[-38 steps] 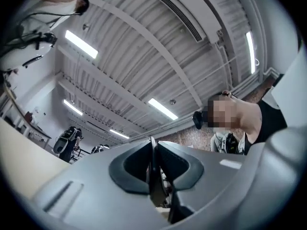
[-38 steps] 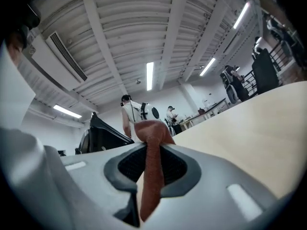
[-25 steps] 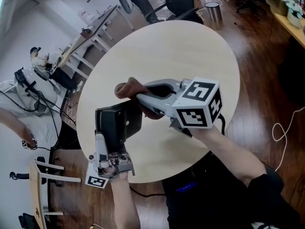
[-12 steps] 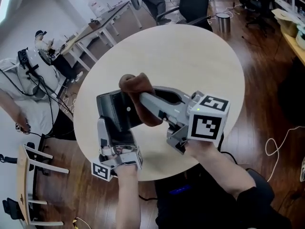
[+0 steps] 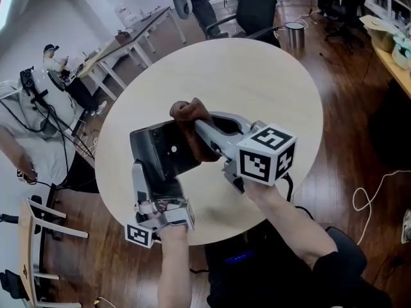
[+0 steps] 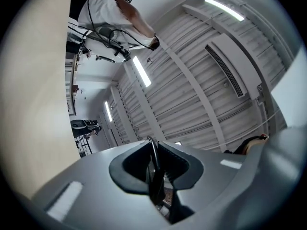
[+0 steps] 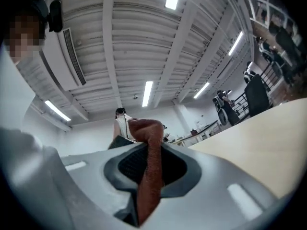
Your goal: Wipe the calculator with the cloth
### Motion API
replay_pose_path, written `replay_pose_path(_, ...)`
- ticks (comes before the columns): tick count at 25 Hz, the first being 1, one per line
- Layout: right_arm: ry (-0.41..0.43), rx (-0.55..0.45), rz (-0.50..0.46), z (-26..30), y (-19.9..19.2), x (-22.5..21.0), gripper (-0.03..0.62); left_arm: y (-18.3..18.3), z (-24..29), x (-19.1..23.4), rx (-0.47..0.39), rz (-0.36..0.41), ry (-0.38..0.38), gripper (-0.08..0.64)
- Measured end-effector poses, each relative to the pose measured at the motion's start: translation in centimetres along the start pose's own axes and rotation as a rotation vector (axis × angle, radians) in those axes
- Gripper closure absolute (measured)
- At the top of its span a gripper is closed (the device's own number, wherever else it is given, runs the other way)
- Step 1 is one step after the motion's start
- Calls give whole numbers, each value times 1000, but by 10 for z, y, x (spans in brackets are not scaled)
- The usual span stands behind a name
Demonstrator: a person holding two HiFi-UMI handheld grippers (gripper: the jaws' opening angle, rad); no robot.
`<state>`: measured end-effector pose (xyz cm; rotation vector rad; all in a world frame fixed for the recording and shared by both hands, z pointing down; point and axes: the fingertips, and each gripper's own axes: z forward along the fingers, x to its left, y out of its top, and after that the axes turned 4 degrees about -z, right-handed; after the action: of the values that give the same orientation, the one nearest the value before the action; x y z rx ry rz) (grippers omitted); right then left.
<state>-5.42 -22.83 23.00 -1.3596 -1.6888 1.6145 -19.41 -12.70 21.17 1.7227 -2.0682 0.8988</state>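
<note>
Head view: your left gripper (image 5: 151, 183) was clamped on the near end of the calculator (image 5: 159, 151), which it held up off the round table (image 5: 270, 69), tilted. Your right gripper (image 5: 198, 132) was closed on the brown cloth (image 5: 188, 115). The cloth wad met the calculator's upper right edge, so the calculator lay just left of and below the right gripper's tip, and its long axis seemed to run from the left grip away from you. The right hand was the nearer to the wiping surface. The face shown was dark and plain with one small pale dot, and no keys could be made out. Left gripper view: the jaws were pressed together on a thin dark slab seen edge-on. Right gripper view: the jaws were pinched on a fold of cloth, which bunched above them with the table to the right.
</note>
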Motion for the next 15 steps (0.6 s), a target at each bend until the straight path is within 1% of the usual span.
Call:
replay_pose_path(3,-78,16,21,-5,-1,-29,525,4,-2,2,-12,-16,7,506)
replay_pose_path(5,-82,-16,57,-11,7,-30,525,10,-3,2,-22,-21,3,506)
replay_pose_path(6,-59,-39,69,-13,14,-23,525,11,-3,2,-27,-23,2,506)
replay_pose_path(8,27,-75,71,-12,27,8,525,12,-4,4,-37,-27,0,506)
replay_pose_path(9,78,-78,58,-9,31,29,525,11,-3,4,-42,-31,-2,506)
replay_pose_path(11,165,-54,2,0,31,67,525,9,-4,2,-51,-44,-10,506)
replay_pose_path(12,188,-34,-38,3,27,80,525,8,-4,0,-56,-53,-16,506)
replay_pose_path(13,194,-15,-82,6,23,87,525,7,-4,-2,-62,-62,-23,506)
replay_pose_path(15,161,12,-153,7,17,84,525,8,-6,-4,-74,-81,-32,506)
